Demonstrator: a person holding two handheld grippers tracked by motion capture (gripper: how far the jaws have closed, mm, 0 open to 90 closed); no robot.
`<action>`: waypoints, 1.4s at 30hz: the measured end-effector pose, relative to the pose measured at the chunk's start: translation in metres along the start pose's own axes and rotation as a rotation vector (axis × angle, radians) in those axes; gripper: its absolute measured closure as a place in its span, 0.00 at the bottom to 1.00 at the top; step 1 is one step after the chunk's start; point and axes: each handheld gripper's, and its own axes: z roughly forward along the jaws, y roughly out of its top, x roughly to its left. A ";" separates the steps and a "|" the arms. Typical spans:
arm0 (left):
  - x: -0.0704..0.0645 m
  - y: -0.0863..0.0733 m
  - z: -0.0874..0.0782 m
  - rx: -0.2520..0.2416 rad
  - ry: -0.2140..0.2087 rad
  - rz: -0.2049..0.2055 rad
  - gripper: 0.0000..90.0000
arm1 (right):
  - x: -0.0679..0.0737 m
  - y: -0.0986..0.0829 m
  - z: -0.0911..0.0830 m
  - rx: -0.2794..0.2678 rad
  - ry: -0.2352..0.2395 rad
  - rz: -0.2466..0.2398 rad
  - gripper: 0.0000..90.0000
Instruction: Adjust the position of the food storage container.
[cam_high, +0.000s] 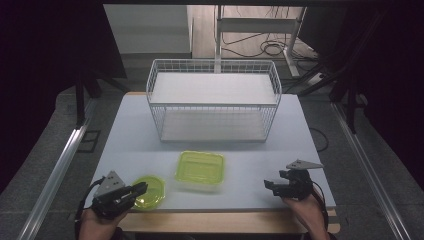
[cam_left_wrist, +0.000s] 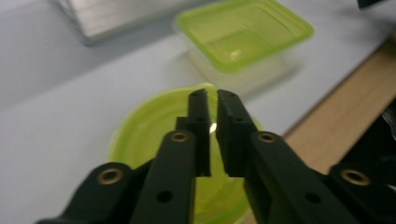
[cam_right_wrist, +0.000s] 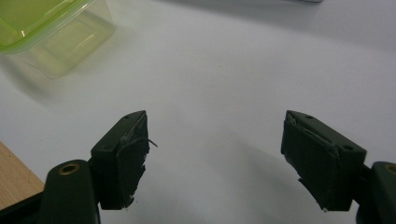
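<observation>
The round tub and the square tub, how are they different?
The round tub has a circular lid; the square tub has a squarish one with rounded corners. The round tub looks smaller. The left gripper is at the round tub; the square tub stands free. Both have yellow-green lids and sit on the table.

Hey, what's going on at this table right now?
A person holds a claw in each hand at a white table. The left claw, jaws nearly together, is over the rim of a round green-lidded tub; whether it grips it is unclear. The right claw is open above bare table. A square green-lidded box and a wire basket sit beyond.
</observation>
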 end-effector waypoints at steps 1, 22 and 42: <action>0.000 0.000 0.000 0.000 0.000 0.000 1.00 | 0.000 0.000 0.000 0.000 0.000 0.000 0.26; -0.033 -0.012 0.029 0.097 -0.071 0.033 1.00 | 0.004 0.000 0.007 0.030 0.004 -0.031 0.27; 0.006 -0.006 0.038 0.115 -0.006 -0.061 1.00 | 0.006 0.000 0.009 0.041 0.007 -0.032 0.28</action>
